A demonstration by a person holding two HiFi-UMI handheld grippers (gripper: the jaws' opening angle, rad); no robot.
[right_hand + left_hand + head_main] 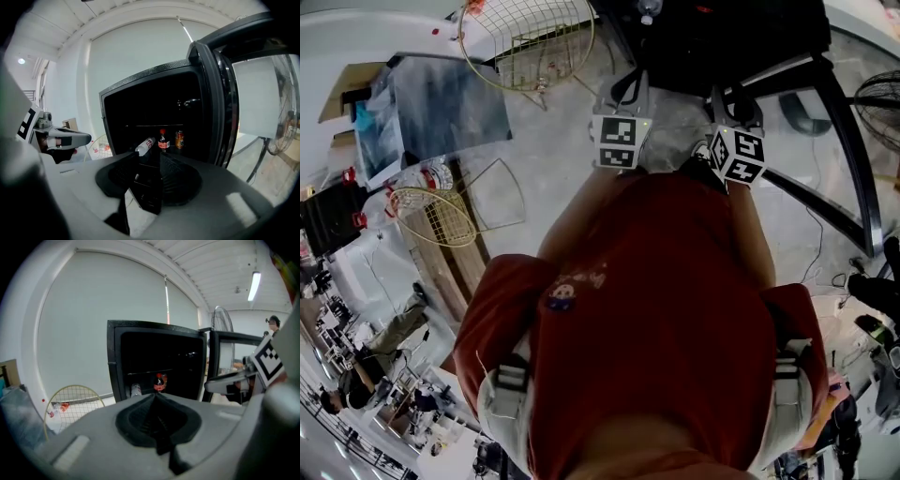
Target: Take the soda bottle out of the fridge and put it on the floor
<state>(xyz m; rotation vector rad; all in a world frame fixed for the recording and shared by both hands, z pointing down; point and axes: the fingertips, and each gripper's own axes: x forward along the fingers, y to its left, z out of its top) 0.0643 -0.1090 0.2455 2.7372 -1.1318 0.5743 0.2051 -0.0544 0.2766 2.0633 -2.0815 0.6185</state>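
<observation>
Right claw (148, 160), jaws slightly apart and empty, ought to open wider for the upright soda bottle (163, 139) on the open fridge (140, 103) shelf, clear of the can (179, 139) beside it; left claw (155, 398) is closed.

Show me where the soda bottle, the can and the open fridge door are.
soda bottle (162, 142): right gripper view, on its red label.
can (179, 139): right gripper view, on the middle of its side.
fridge door (219, 103): right gripper view, on its dark edge.
</observation>
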